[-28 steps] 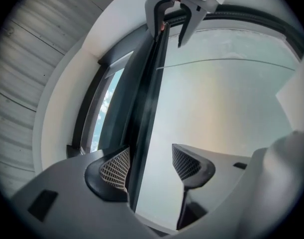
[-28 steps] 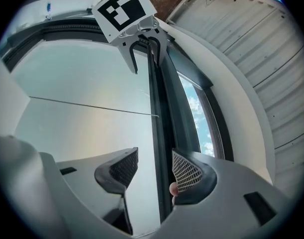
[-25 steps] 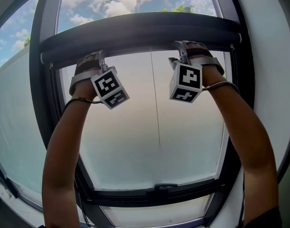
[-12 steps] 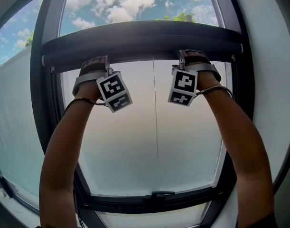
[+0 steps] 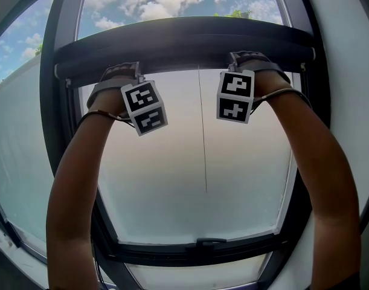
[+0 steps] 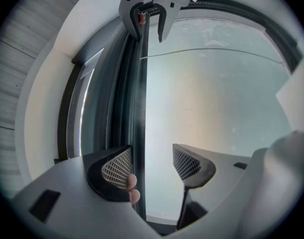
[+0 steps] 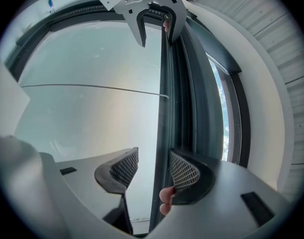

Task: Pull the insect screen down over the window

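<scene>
The insect screen's dark horizontal pull bar sits high across the black-framed window, with cloudy sky above it. The left gripper and right gripper each straddle the bar's edge, jaws apart and unclamped.

A dark window frame carries everything. Near the frame's top, a dark screen bar spans it from side to side. A thin cord hangs down the frame's middle. A small latch sits on its bottom rail.
</scene>
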